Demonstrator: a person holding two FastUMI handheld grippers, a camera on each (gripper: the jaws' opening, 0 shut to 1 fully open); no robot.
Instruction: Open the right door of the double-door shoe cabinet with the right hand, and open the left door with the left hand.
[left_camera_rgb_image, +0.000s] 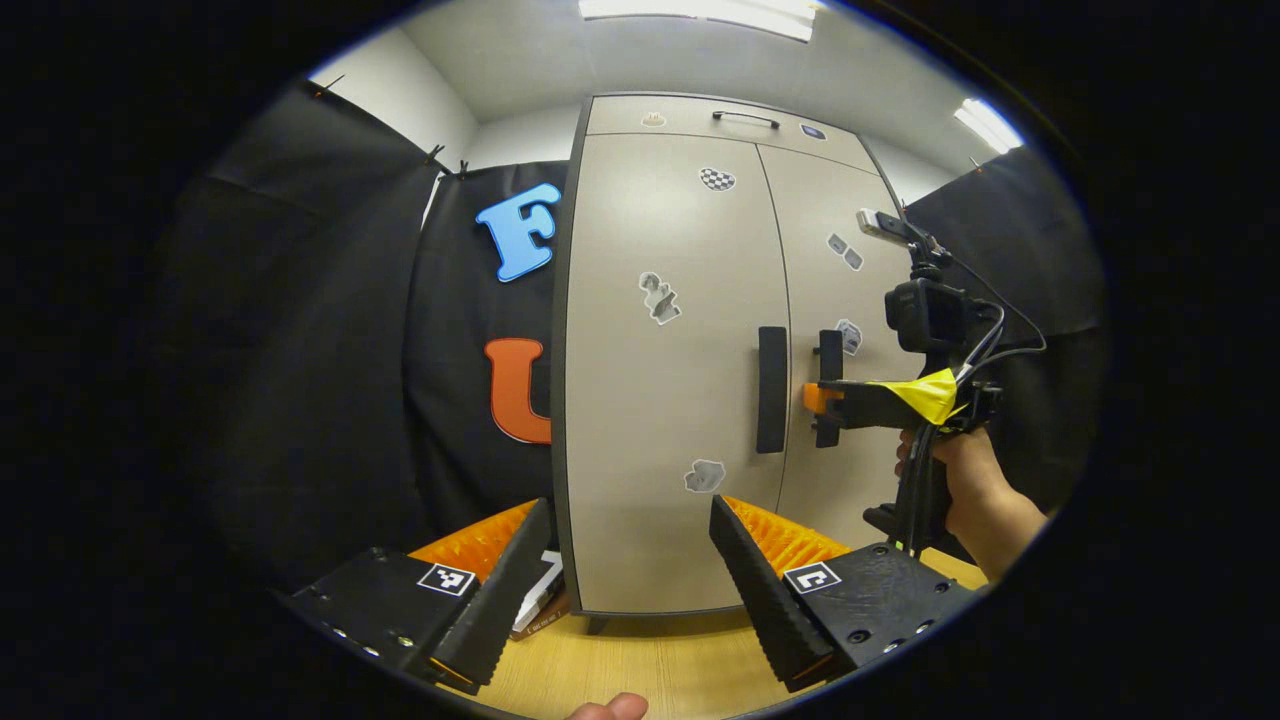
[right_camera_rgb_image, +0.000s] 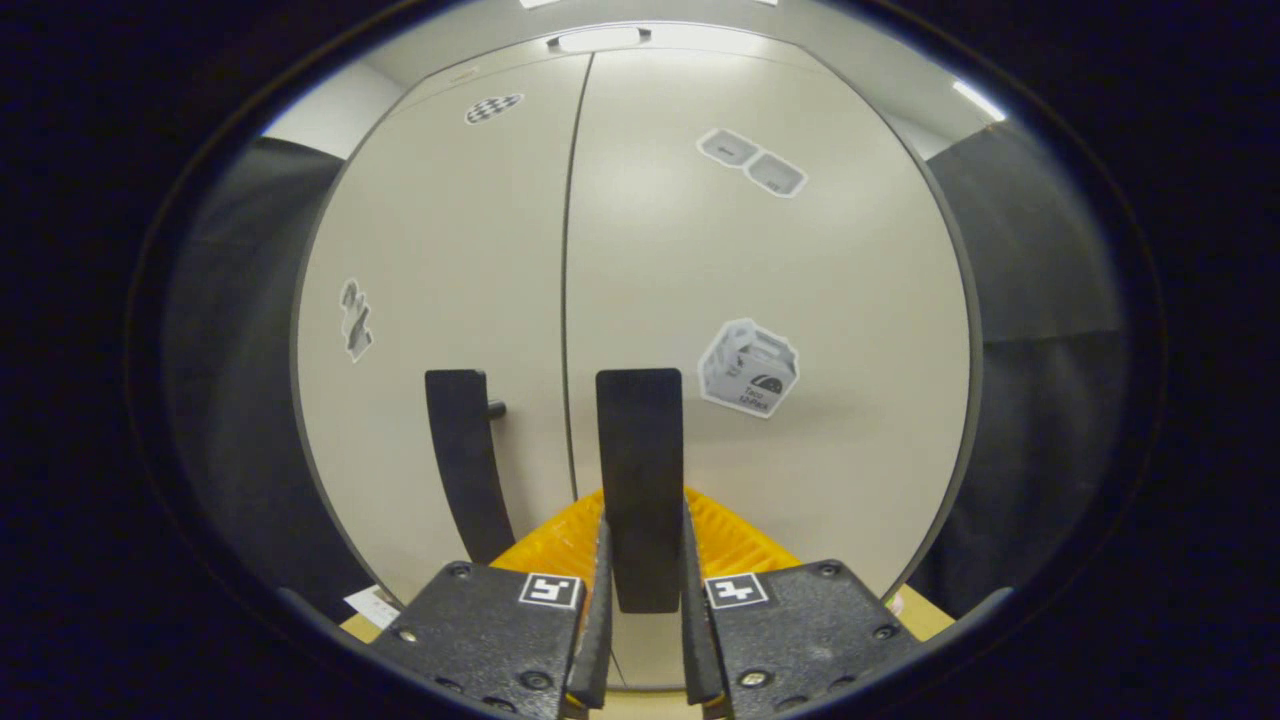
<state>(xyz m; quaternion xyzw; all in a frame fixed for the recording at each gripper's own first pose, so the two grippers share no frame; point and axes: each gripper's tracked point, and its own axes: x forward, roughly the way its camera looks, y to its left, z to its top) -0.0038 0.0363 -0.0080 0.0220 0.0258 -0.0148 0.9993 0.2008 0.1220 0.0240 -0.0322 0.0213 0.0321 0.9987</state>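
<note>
The beige double-door shoe cabinet (left_camera_rgb_image: 670, 300) stands upright on a wooden table, both doors closed. A black vertical handle (left_camera_rgb_image: 771, 388) is on the left door, and the right door's handle (left_camera_rgb_image: 829, 345) is just past the seam. In the left gripper view my left gripper (left_camera_rgb_image: 632, 560) is open, short of the cabinet and low before the left door. A hand holds my right gripper (left_camera_rgb_image: 820, 398) level at the right handle. In the right gripper view the right gripper (right_camera_rgb_image: 643, 530) is shut on the right door handle (right_camera_rgb_image: 640, 450), one finger pressing each side. The left handle (right_camera_rgb_image: 462, 450) is beside it.
The wooden tabletop (left_camera_rgb_image: 650, 660) runs under the cabinet, and a flat booklet (left_camera_rgb_image: 540, 600) lies at its lower left corner. A drawer with a thin handle (left_camera_rgb_image: 745, 118) tops the cabinet. Black cloth walls stand close on both sides. A fingertip (left_camera_rgb_image: 610, 708) shows at the bottom edge.
</note>
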